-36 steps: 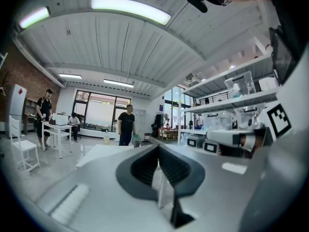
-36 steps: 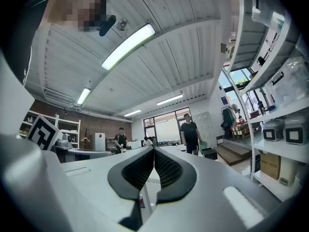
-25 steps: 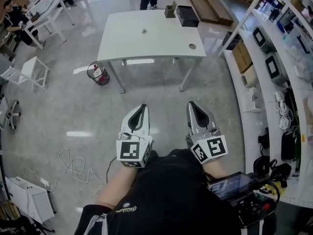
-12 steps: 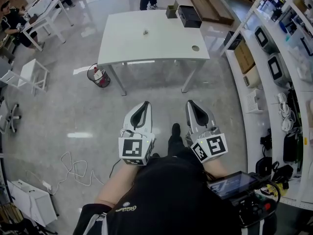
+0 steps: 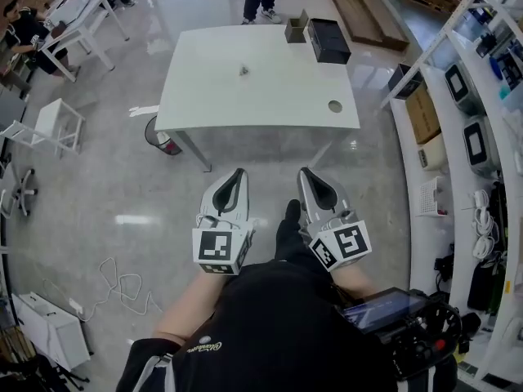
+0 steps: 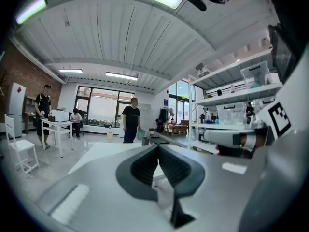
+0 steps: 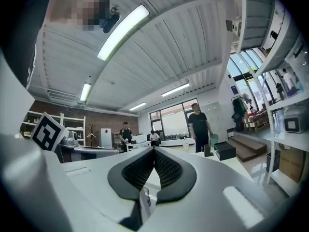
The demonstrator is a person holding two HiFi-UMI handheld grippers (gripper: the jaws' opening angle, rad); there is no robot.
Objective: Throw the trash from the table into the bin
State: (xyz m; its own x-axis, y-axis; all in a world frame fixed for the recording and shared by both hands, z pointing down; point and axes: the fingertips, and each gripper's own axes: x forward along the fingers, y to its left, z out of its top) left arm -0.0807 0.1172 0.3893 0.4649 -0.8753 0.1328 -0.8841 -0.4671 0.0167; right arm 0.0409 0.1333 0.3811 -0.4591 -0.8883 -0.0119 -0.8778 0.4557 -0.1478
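Left tongs [image 5: 237, 172] and right tongs [image 5: 304, 171] are now nearer the bench [image 5: 270, 96] than a second ago, its front edge just ahead of their tips.

Ahead and to the left of the left tongs, the dark bin [image 5: 162, 137] stands on the floor, half hidden under the bench's near corner. The left tongs point toward the bench, jaws pressed together with nothing between them. Well ahead of them the small piece of trash [image 5: 243, 71] lies alone on the bench top. A dark shoe [image 5: 290, 216] shows on the floor between the two tongs. The right tongs are likewise closed and empty. Far ahead of them, a small box [image 5: 295, 30] and a black box [image 5: 330, 41] sit side by side at the bench's far edge.
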